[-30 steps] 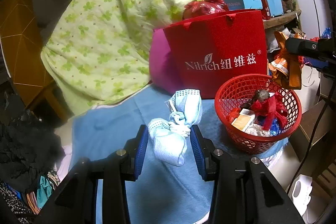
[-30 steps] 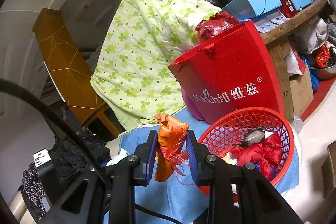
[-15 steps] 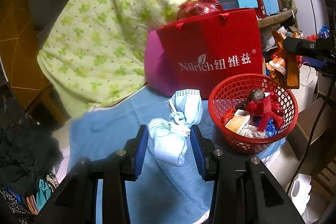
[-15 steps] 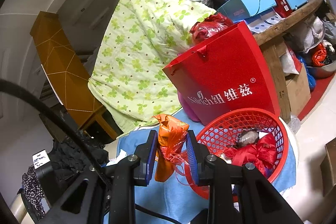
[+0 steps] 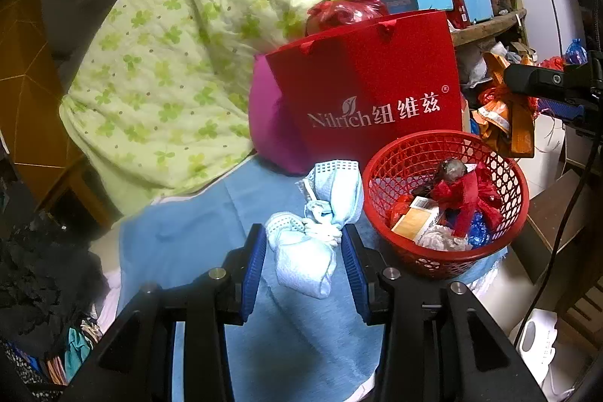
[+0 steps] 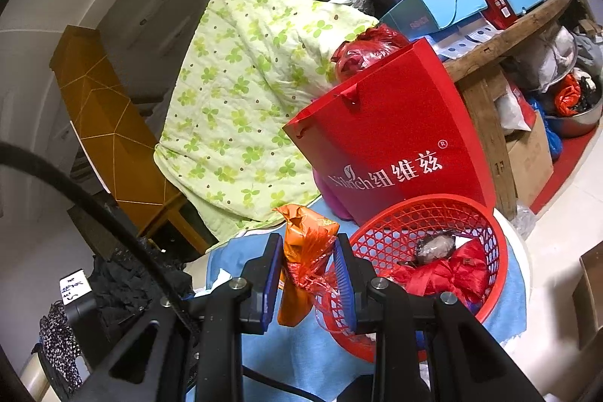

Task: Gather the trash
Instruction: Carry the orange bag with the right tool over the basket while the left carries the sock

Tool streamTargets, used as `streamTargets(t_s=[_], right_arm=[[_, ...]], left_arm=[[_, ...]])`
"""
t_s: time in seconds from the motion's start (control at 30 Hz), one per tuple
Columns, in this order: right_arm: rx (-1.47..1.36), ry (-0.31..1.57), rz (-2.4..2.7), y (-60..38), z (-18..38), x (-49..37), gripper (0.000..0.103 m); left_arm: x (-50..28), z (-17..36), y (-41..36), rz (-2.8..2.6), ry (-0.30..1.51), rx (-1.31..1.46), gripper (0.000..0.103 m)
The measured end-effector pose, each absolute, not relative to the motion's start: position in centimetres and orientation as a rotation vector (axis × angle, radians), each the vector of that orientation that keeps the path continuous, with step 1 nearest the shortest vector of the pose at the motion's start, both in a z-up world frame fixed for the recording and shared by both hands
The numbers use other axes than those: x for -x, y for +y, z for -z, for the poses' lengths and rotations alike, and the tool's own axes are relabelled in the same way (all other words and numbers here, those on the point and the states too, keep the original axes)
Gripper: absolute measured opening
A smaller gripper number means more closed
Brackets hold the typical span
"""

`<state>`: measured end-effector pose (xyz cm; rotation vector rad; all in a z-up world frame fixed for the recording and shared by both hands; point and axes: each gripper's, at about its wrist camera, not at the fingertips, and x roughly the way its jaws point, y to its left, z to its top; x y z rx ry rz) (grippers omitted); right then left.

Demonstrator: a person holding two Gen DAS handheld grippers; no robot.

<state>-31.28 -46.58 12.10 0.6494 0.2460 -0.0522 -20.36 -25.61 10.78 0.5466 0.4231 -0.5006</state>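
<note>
My left gripper (image 5: 304, 251) is shut on a bundle of pale blue face masks (image 5: 316, 228), held above the blue cloth, just left of the red mesh basket (image 5: 444, 251). The basket holds red wrapping, a small carton and crumpled paper. My right gripper (image 6: 308, 274) is shut on an orange plastic wrapper (image 6: 305, 251) with red shreds, held left of and just above the basket's (image 6: 395, 228) rim. In the left wrist view the right gripper (image 5: 542, 93) shows at the right edge, the orange wrapper (image 5: 505, 123) hanging from it.
A red paper bag (image 5: 369, 93) stands behind the basket, a magenta bag (image 5: 267, 134) beside it. A green clover quilt (image 5: 169, 70) drapes over furniture at the left. Boxes crowd a wooden shelf (image 6: 508, 40) at the right. Dark clothes (image 5: 41, 274) lie at lower left.
The basket and red bag have drifted slightly left in both views. Both grippers still hold their trash the same way.
</note>
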Motion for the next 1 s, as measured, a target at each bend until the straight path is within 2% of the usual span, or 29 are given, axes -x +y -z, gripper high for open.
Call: streamTargets(t_s=[1.0], right_arm=[[-0.698, 0.226, 0.108, -49.5, -11.1, 33.0, 0.03]], left_arm=[[21.5, -10.4, -29.0, 0.561, 0.408, -0.606, 0.043]])
